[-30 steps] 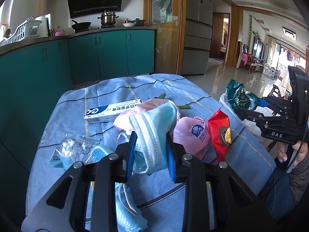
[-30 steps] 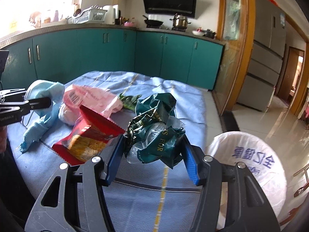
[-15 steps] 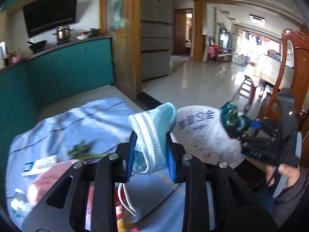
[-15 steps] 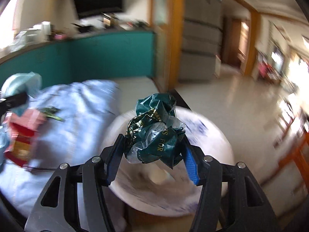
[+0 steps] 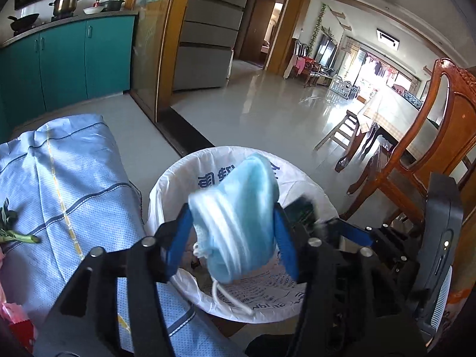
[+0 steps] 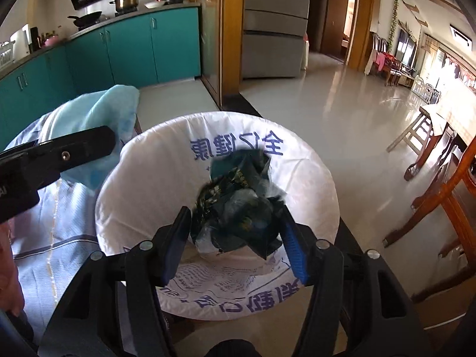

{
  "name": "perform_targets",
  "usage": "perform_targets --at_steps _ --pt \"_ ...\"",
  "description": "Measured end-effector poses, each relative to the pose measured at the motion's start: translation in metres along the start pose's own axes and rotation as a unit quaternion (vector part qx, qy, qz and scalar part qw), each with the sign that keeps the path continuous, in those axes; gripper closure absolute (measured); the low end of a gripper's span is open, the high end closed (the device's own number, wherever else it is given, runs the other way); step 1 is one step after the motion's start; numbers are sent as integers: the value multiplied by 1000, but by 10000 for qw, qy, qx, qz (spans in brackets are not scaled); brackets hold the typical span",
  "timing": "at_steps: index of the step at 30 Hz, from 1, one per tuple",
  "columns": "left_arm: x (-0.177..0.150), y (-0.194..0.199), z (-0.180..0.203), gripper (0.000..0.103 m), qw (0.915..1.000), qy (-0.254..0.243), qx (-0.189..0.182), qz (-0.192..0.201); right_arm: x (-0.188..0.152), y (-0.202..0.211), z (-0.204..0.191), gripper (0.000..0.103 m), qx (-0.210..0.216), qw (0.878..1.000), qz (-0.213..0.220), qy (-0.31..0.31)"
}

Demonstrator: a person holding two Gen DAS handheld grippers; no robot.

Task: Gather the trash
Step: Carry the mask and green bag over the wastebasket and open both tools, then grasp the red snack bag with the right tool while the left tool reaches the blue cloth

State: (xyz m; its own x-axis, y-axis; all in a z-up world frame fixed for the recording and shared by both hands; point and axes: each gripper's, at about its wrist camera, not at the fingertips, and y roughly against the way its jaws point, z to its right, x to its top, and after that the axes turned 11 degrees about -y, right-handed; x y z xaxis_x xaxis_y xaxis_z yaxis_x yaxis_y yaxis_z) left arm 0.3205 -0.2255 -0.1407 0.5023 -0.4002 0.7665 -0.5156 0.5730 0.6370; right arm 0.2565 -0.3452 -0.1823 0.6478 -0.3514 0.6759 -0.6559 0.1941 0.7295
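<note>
The left gripper (image 5: 232, 235) is opening, and the blue mask (image 5: 235, 220) sits loose between its jaws. The right gripper (image 6: 235, 235) is opening around the green wrapper (image 6: 238, 205). The bin (image 6: 148, 178) is right below both, so both should drop in.

light: bright daylight, glare far right | blur: held trash smeared | edges: fisheye-bent, dark corners

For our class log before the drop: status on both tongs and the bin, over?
Left tongs opening, blue mask between them, over bin. Right tongs opening, green wrapper between them, over bin. Nothing in the way.
</note>
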Motion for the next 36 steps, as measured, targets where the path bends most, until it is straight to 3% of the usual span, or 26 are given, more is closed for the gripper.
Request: perform_targets --at_steps 4,12,18,23,26,27,29,33,35,36 --pt "-2 7 -2 33 9996 -104 249 104 1 1 -2 33 9 10000 61 1" --pt "-4 61 -14 23 9909 -260 1242 449 3 16 -3 33 237 9992 303 82" --pt "-13 111 -40 19 9736 -515 2189 393 1 28 -26 32 555 9962 548 381" --pt "-34 148 -70 17 9591 -590 2751 308 -2 36 -53 32 915 9915 660 654" --pt "-51 174 -97 16 9412 -563 3315 318 -5 41 -68 32 1237 9869 658 796" --pt "-59 182 -108 16 9335 -434 3544 325 -6 42 -75 32 1376 9844 642 884" --pt "-73 198 -132 16 9261 -107 3762 257 -13 45 -90 32 1597 9786 594 1155" --pt "-103 233 -183 16 9263 643 3712 81 -31 55 -137 32 2311 9574 285 1710" --pt "-120 249 -197 16 9237 866 3731 60 -38 64 -164 31 2824 9401 79 1911" --pt "-129 255 -203 16 9246 937 3693 36 -41 68 -179 26 3016 9312 -30 2047"
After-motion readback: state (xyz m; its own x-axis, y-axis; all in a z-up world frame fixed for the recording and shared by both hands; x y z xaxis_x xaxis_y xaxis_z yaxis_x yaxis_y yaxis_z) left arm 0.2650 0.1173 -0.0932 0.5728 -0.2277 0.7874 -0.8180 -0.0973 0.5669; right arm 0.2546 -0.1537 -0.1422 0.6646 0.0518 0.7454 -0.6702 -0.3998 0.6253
